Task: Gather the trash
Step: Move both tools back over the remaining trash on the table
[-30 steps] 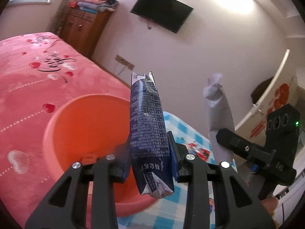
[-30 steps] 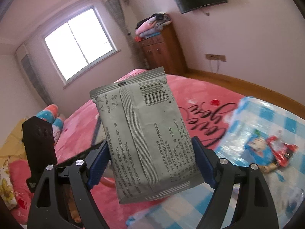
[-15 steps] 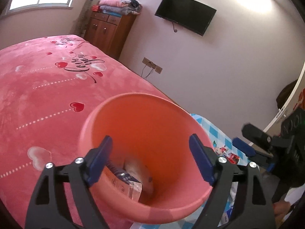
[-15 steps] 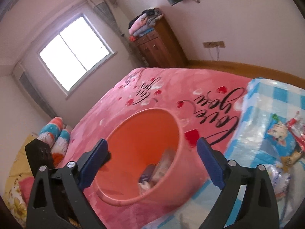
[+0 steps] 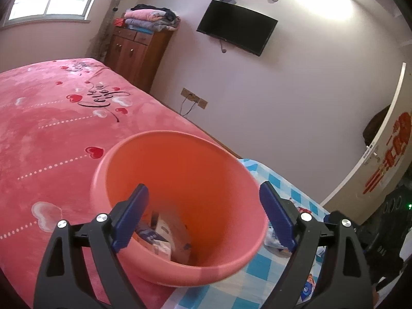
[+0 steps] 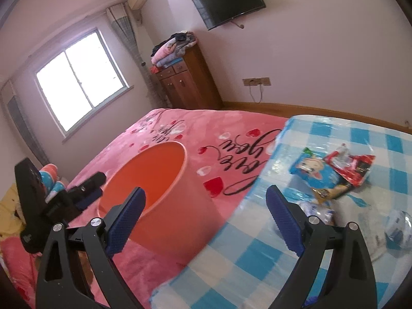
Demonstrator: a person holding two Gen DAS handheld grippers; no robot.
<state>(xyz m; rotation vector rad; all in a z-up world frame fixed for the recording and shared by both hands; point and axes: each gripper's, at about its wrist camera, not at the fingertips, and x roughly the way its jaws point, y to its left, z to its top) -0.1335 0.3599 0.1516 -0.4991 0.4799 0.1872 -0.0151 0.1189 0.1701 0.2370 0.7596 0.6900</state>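
Both packets that stood clamped in the grippers a second ago have gone: the dark blue carton from the left one and the grey foil sachet from the right one are no longer between any pads.

From the left wrist, the left gripper point(image 5: 203, 213) hangs over the round orange plastic bin point(image 5: 180, 267), its blue-padded jaws spread wide and still opening, with nothing between them but the bin's mouth below. Down in the bin lies a heap of discarded packets point(image 5: 164, 237), a pale one and a bluish one among them; I cannot make out more than that. The bin stands on the pink bedspread printed with red hearts point(image 5: 51, 128), right at the edge of the blue-and-white checked cloth point(image 5: 280, 188). Behind, a dark wooden cabinet point(image 5: 136, 56) carries folded clothes, and a black flat television point(image 5: 237, 31) hangs on the wall.

From the right wrist, the right gripper point(image 6: 206, 219) also has its jaws wide apart and empty, pointing over the seam where bedspread point(image 6: 231, 121) meets checked cloth point(image 6: 257, 252). The bin point(image 6: 177, 219) sits to the left, with the left gripper point(image 6: 85, 193) reaching toward its rim from the far side. On the checked cloth, to the right, more trash waits: a blue cartoon snack bag point(image 6: 311, 172), a red wrapper point(image 6: 352, 167) touching it, and a crumpled clear-and-blue wrapper point(image 6: 396, 226) near the edge.
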